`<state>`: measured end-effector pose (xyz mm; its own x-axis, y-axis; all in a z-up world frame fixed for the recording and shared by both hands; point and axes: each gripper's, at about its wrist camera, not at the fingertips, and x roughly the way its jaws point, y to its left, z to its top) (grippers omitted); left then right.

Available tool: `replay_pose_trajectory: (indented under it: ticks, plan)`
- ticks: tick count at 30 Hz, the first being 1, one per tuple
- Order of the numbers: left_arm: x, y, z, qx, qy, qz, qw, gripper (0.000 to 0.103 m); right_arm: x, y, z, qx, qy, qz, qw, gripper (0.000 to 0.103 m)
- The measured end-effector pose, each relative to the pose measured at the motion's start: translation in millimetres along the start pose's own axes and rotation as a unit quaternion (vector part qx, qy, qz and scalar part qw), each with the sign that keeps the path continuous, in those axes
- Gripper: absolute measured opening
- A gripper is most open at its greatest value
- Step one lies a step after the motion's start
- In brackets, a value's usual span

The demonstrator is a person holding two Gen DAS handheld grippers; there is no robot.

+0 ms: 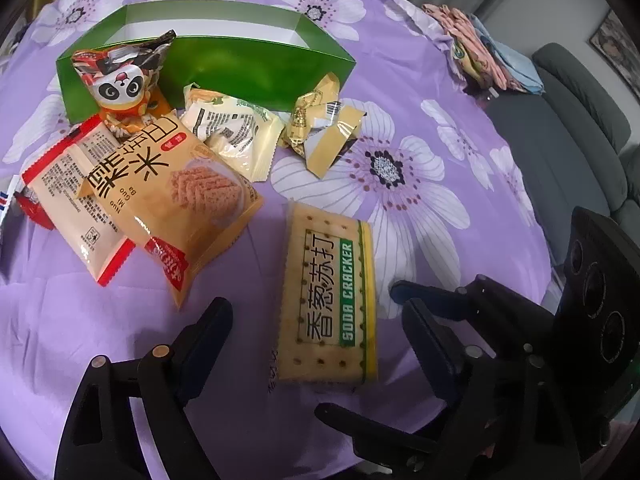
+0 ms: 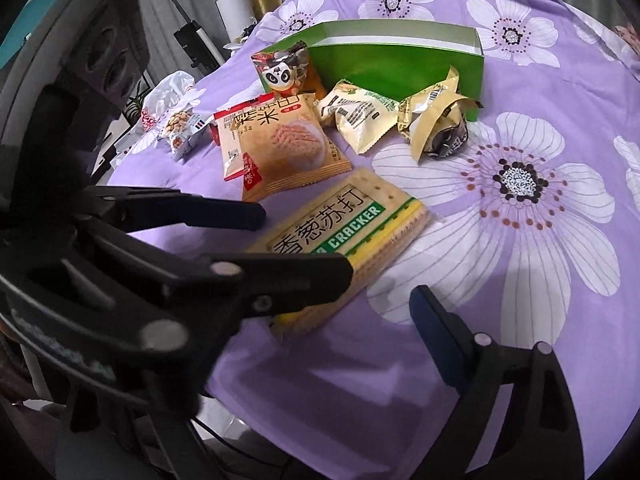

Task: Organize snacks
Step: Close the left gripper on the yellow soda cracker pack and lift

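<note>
A soda cracker packet point(image 1: 332, 300) point(image 2: 352, 216) lies flat on the purple floral cloth point(image 1: 420, 92). My left gripper point(image 1: 316, 310) point(image 2: 304, 240) is open and straddles the packet's near end, one finger to each side, neither touching. My right gripper point(image 2: 320, 304) point(image 1: 356, 348) comes in from the right, also open over that end; its left finger is hidden behind the left gripper. Beyond lie an orange rice-cracker packet point(image 1: 168, 192) point(image 2: 280, 148), a cream packet point(image 1: 232, 132), a yellow-wrapped snack point(image 1: 320, 128) and a panda packet point(image 1: 120, 80), in front of an open green box point(image 1: 240, 68) point(image 2: 400, 60).
A peanut packet point(image 2: 180, 128) and a white bag point(image 2: 168, 92) lie at the cloth's left edge. Folded clothes point(image 1: 480, 48) sit at the far right edge, and a grey sofa point(image 1: 560, 140) stands beyond it. A stick vacuum point(image 2: 192, 36) stands behind.
</note>
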<state>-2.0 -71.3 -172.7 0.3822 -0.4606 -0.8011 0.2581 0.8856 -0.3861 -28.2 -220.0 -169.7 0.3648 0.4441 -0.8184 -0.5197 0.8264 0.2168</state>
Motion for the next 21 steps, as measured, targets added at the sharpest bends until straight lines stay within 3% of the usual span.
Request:
replay_pose_trajectory:
  ticks: [3,8,14,21]
  plan:
    - [2.1,1.2,2.5,-0.001,0.002,-0.009,1.0,0.067,1.4,-1.1,0.3,-0.003,-0.008,-0.001,1.0,0.081]
    - [5.3,-1.0,2.9,-0.003,0.003,-0.016,0.9999,0.051,5.1,3.5,2.2,-0.015,-0.014,0.006,1.0,0.069]
    - [4.6,-6.8,3.5,0.0,0.001,-0.004,1.0,0.051,6.1,7.3,3.1,-0.023,-0.027,0.002,0.999,0.06]
    - [-11.9,-11.5,7.4,0.003,-0.022,-0.002,0.9997,0.051,-7.4,9.4,4.5,-0.024,-0.054,0.005,0.998,0.06]
